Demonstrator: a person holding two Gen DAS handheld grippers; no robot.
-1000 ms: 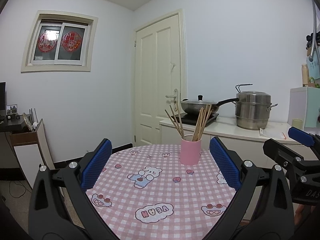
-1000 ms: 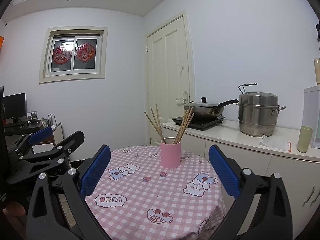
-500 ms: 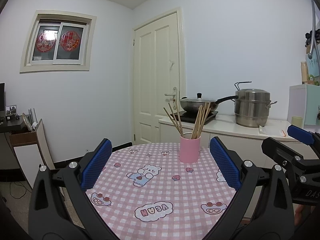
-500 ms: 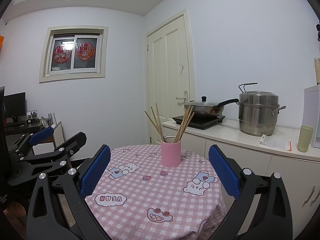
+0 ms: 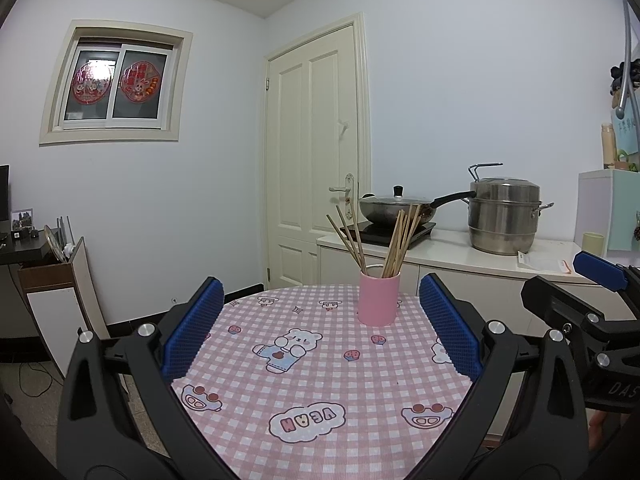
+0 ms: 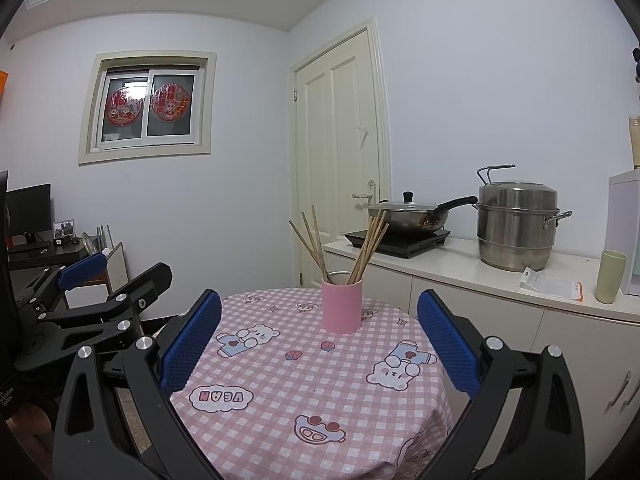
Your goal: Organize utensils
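A pink cup [image 5: 378,298] stands upright at the far side of a round table with a pink checked cloth [image 5: 320,384]. Several wooden chopsticks [image 5: 394,241] stand in it, fanned left and right. It also shows in the right wrist view [image 6: 342,305] with the chopsticks [image 6: 366,248]. My left gripper [image 5: 320,320] is open and empty, held above the near side of the table, well short of the cup. My right gripper [image 6: 318,332] is open and empty, also short of the cup. Each gripper shows at the edge of the other's view.
A white counter [image 5: 472,258] behind the table holds a hob with a lidded wok [image 5: 394,210], a steel steamer pot [image 5: 504,216], a paper slip and a green cup [image 6: 610,276]. A cream door [image 5: 316,152] stands behind. A side cabinet [image 5: 52,292] is at left.
Both views have tilted slightly, so the cup and table sit a little lower in the left view. Both grippers stay open and empty.
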